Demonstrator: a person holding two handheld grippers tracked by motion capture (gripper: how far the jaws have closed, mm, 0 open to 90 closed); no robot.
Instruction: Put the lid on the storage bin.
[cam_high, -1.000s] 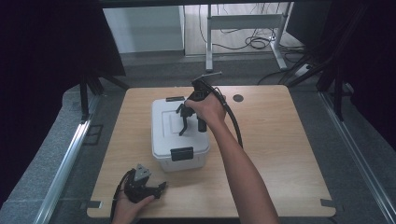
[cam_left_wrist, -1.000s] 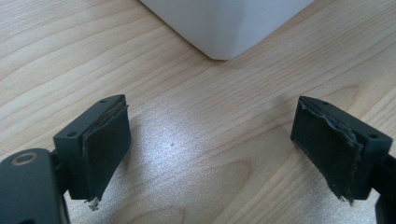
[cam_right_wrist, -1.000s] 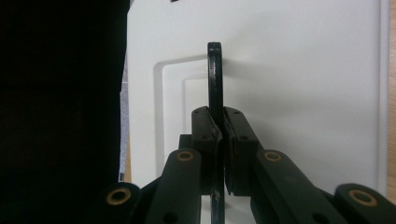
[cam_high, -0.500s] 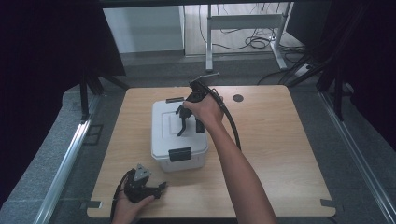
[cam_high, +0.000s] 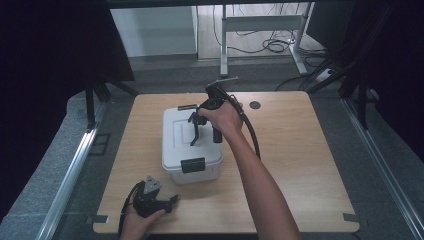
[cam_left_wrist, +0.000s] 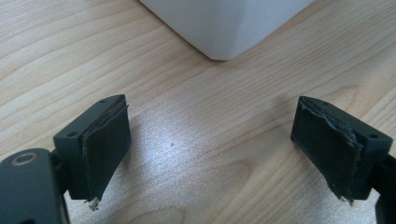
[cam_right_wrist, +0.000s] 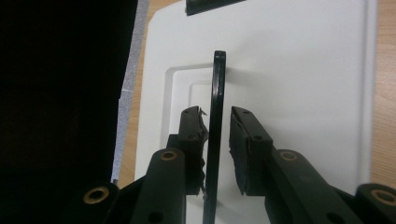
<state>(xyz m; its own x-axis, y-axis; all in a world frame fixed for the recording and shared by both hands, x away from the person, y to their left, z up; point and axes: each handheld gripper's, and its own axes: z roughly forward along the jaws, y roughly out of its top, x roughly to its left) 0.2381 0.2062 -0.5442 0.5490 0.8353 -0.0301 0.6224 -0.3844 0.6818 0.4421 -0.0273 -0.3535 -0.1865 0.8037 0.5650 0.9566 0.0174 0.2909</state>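
Note:
A white lidded box (cam_high: 175, 145) with black latches stands in the middle of the wooden table (cam_high: 300, 165). Its thin black lid handle (cam_right_wrist: 217, 93) stands upright, seen edge-on. My right gripper (cam_right_wrist: 217, 126) reaches down onto the lid (cam_right_wrist: 289, 70), shut on the handle with a pad on each side. In the high view the right gripper (cam_high: 195, 136) sits over the lid's centre. My left gripper (cam_high: 172, 200) rests at the table's front left, held by a hand. Its jaws stand wide open over bare wood (cam_left_wrist: 210, 149), with a box corner (cam_left_wrist: 229, 23) just ahead.
The box's front latch (cam_high: 193, 165) and rear latch (cam_high: 186, 106) look closed. A small dark round hole (cam_high: 255, 105) marks the table's far side. The right gripper's cable (cam_high: 252, 135) loops over the table beside the forearm. Metal rails run along both table sides.
My right gripper has shifted only slightly over the lid. The left gripper has stayed where it was.

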